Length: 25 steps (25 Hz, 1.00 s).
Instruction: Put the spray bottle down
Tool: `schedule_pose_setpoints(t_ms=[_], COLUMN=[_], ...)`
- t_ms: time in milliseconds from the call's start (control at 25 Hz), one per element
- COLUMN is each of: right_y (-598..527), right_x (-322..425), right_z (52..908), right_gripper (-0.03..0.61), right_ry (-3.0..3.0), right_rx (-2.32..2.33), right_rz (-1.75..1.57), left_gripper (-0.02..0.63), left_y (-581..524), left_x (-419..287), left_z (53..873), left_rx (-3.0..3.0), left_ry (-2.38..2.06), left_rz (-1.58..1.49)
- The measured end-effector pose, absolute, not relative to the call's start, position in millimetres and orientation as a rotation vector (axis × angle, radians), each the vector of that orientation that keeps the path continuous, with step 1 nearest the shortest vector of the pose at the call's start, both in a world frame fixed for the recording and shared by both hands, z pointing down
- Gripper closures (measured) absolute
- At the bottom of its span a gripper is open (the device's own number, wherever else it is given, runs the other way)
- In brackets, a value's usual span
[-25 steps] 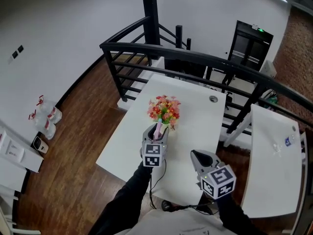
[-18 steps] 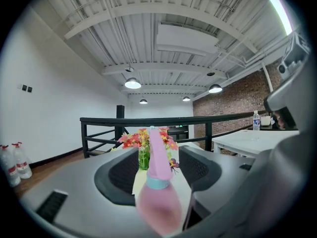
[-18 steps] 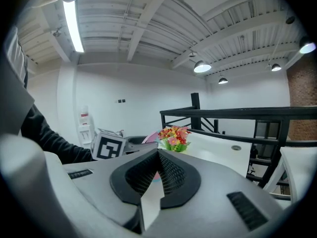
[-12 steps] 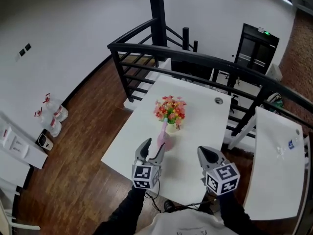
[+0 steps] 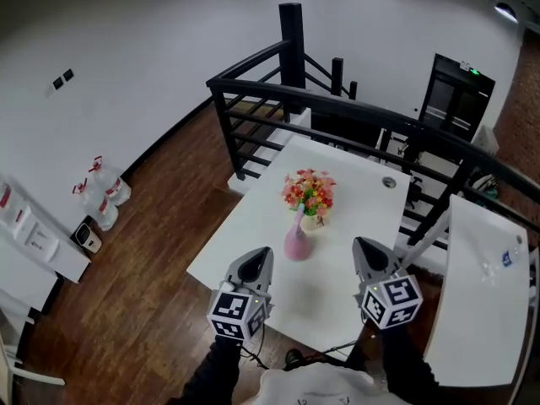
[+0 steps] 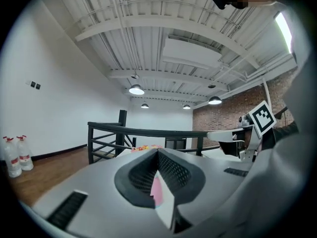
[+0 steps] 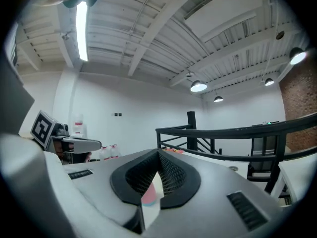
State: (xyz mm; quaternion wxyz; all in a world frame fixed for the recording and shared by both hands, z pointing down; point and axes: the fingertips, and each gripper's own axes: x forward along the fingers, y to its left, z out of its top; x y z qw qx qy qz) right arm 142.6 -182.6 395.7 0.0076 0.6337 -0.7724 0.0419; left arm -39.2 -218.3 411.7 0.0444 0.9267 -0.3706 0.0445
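The pink spray bottle [image 5: 297,241] stands upright on the white table [image 5: 245,243], just in front of the flower pot. My left gripper [image 5: 256,261] hangs near the table's front edge, a little short of the bottle and to its left, jaws shut and empty. My right gripper [image 5: 365,251] hovers to the bottle's right, also shut with nothing in it. In the left gripper view the closed jaws [image 6: 158,153] fill the lower frame, and a sliver of the pink bottle [image 6: 156,193] shows past them. The right gripper view shows its closed jaws [image 7: 158,156] and a pink sliver of the bottle [image 7: 149,197].
A pot of red and yellow flowers [image 5: 310,196] stands mid-table behind the bottle. A black railing [image 5: 337,108] runs behind the table. A second white table [image 5: 485,285] is at the right. Water jugs [image 5: 105,192] sit on the wooden floor at left.
The left gripper was shut on the bottle by the flowers, then opened, let it go and drew back toward me. It is now shut and empty; the bottle stays standing.
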Motion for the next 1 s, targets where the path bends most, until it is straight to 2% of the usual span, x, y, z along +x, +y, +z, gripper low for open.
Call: schedule_pose_setpoints(t_ms=[1000], right_y=[-159], right_x=[122], right_z=[373], right_gripper=[0.601], right_ry=[-2.502], right_rx=[1.903], right_rz=[0.138], left_gripper=[0.626], left_y=[-196], left_x=[-25], left_z=[398], left_rx=[2.831], left_ry=[-1.103], left_rz=[0.164])
